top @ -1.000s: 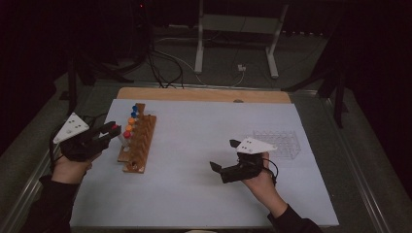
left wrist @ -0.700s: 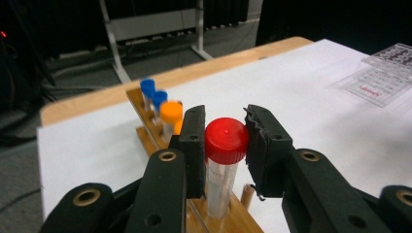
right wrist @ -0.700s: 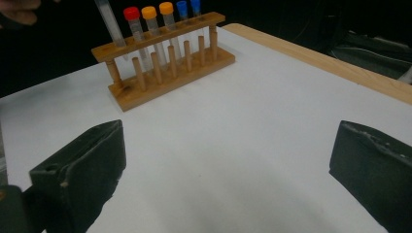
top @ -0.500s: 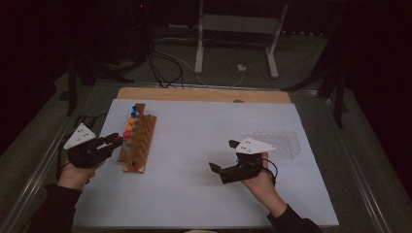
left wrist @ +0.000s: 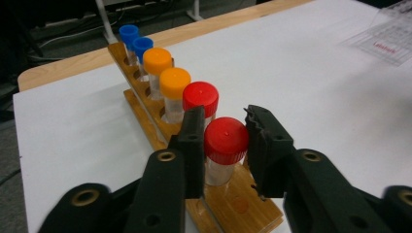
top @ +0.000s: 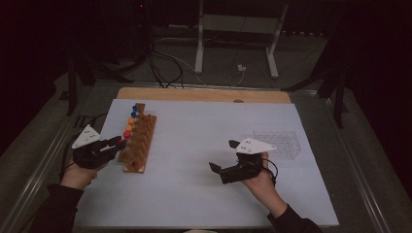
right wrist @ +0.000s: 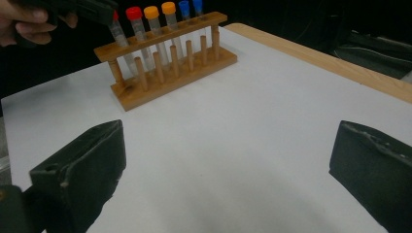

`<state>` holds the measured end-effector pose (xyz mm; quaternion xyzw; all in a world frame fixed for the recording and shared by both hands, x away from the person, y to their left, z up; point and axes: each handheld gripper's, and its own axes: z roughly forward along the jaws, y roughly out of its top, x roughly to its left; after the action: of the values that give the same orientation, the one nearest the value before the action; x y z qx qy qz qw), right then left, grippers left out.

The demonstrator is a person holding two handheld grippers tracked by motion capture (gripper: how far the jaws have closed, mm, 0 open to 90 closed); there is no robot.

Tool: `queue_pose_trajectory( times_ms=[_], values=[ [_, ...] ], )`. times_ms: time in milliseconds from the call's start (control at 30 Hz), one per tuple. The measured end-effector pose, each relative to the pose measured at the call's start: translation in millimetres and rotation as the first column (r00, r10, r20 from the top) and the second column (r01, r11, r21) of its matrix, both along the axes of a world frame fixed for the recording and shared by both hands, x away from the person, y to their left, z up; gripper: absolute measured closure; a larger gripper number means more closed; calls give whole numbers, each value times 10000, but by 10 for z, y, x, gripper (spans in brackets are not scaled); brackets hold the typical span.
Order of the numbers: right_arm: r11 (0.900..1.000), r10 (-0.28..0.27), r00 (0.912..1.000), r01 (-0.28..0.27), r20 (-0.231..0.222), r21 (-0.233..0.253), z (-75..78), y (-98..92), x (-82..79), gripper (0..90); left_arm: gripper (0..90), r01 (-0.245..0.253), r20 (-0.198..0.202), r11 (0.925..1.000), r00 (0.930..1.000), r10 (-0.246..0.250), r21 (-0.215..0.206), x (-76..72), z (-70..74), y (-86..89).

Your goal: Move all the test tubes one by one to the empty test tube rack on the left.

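A wooden tube rack (top: 141, 138) stands at the left of the white sheet, with blue, orange and red capped tubes in a row. My left gripper (top: 119, 141) is at the rack's near end. In the left gripper view its jaws (left wrist: 226, 116) press both sides of the nearest red-capped tube (left wrist: 226, 141), which still sits upright in the rack (left wrist: 243, 206). My right gripper (top: 223, 156) hovers open over bare sheet right of centre, its jaws (right wrist: 228, 160) wide apart with nothing between them. The rack (right wrist: 165, 85) lies beyond them.
A clear plastic grid rack (top: 277, 142) lies flat at the right of the white sheet (top: 194, 204). A wooden board edge (top: 204, 93) runs along the back. Metal rails border the table on both sides, and cables and a stand sit behind it.
My left gripper has dropped nearer and come in at the rack's near end, where its jaws now press the nearest red cap. The right gripper has stayed where it was.
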<state>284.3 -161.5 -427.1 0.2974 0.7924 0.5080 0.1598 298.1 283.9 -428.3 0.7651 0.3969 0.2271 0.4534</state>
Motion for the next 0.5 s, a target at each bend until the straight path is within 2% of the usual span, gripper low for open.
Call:
queue_pose_trajectory(
  times_ms=[100,133,233,300,400,433,500],
  values=[
    [10000,-13,10000,13,22,8,2,-4,2,0,352,127,183,9993,9998,-120,-348,-46,72,-39],
    [10000,-18,10000,18,14,15,3,-6,3,0,289,381,234,9977,9990,-368,-569,-68,98,-73],
    [10000,-23,10000,23,30,16,7,-11,0,0,160,872,367,9933,9957,-846,-761,-112,127,-179],
    [10000,-26,10000,26,46,26,6,-15,-1,0,102,1159,395,9902,9928,-1131,-777,-135,142,-267],
    [10000,-46,10000,46,44,32,3,-20,2,0,26,1940,489,9753,9806,-1898,-1058,-171,162,-372],
    [10000,-62,10000,62,47,38,3,-23,3,0,21,2194,526,9686,9753,-2146,-1166,-187,162,-416],
    [10000,-68,10000,68,53,26,2,-27,2,0,14,2472,657,9615,9684,-2408,-1196,-215,149,-489]
  ],
)
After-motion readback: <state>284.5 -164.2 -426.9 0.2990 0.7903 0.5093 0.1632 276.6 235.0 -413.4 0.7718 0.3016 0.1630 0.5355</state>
